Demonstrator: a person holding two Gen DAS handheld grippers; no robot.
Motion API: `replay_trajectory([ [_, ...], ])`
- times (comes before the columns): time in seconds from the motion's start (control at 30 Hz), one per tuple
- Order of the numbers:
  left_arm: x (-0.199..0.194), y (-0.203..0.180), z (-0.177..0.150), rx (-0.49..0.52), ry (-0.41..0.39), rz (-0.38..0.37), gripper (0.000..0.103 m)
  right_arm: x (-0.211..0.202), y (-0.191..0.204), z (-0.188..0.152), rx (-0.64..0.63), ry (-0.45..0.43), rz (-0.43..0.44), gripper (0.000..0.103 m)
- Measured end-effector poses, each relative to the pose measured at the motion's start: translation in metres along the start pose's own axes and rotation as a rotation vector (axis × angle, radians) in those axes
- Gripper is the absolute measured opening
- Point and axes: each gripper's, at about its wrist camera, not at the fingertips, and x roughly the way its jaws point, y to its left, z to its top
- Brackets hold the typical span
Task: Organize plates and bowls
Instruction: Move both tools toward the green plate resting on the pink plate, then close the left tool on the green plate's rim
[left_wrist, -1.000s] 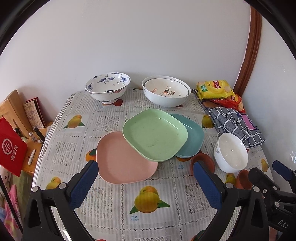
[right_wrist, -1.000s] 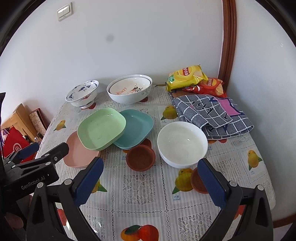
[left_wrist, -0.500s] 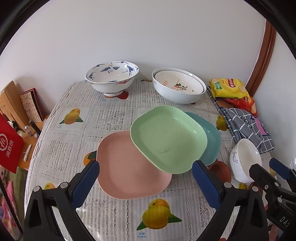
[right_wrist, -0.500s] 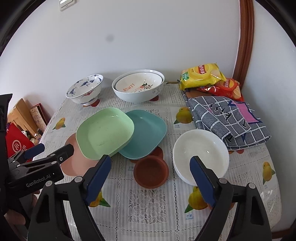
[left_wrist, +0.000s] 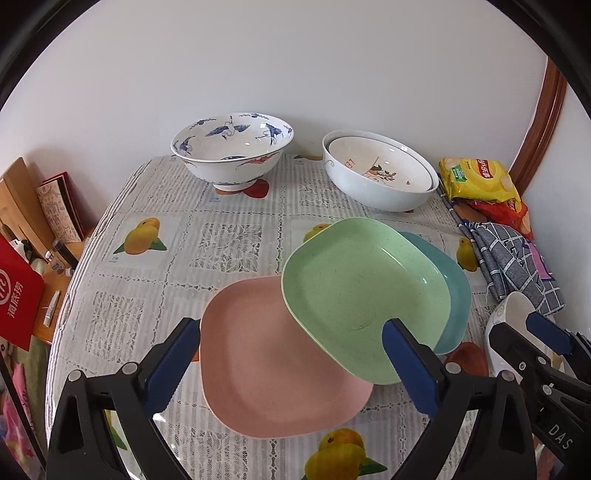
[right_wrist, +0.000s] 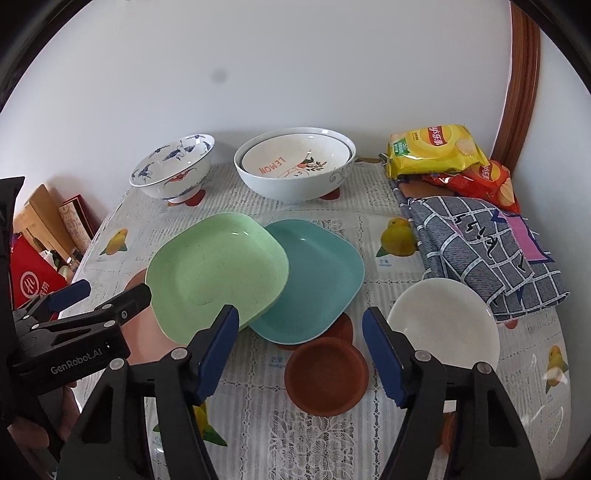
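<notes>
The green plate (right_wrist: 218, 273) is sitting tilted, overlapping the pink plate (left_wrist: 273, 365) on one side and the teal plate (right_wrist: 314, 280) on the other. Beyond it, a blue-patterned bowl (right_wrist: 173, 168) and two nested white bowls (right_wrist: 295, 166) are standing upright. A brown saucer (right_wrist: 327, 374) and a plain white bowl (right_wrist: 443, 325) are lying nearer than it.

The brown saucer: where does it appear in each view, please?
Left wrist view: brown saucer at lower right, mostly hidden under the teal plate.
Right wrist view: lower centre, fully visible.
Shared landmark: the green plate overlapping the teal plate.
</notes>
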Motion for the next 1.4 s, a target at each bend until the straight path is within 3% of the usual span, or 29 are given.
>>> replay_trajectory([
  [0.5,0.043,0.001,0.016,-0.003,0.008,-0.024,0.095,0.045,0.004,0.016,-0.016,0.03,0.01,0.061],
  [0.97,0.075,-0.002,0.023,0.02,0.035,-0.061,0.075,0.083,0.014,0.02,-0.041,0.078,0.016,0.055],
  [1.03,0.078,-0.003,0.023,0.023,0.042,-0.072,0.067,0.089,0.016,0.019,-0.047,0.093,0.013,0.05],
  [1.2,0.081,-0.006,0.023,0.047,0.039,-0.072,0.058,0.096,0.015,0.017,-0.037,0.107,0.023,0.044],
  [1.3,0.082,-0.007,0.022,0.056,0.038,-0.069,0.052,0.099,0.014,0.016,-0.032,0.117,0.032,0.031],
  [1.4,0.081,-0.008,0.021,0.058,0.04,-0.092,0.039,0.099,0.014,0.015,-0.02,0.119,0.056,0.02],
])
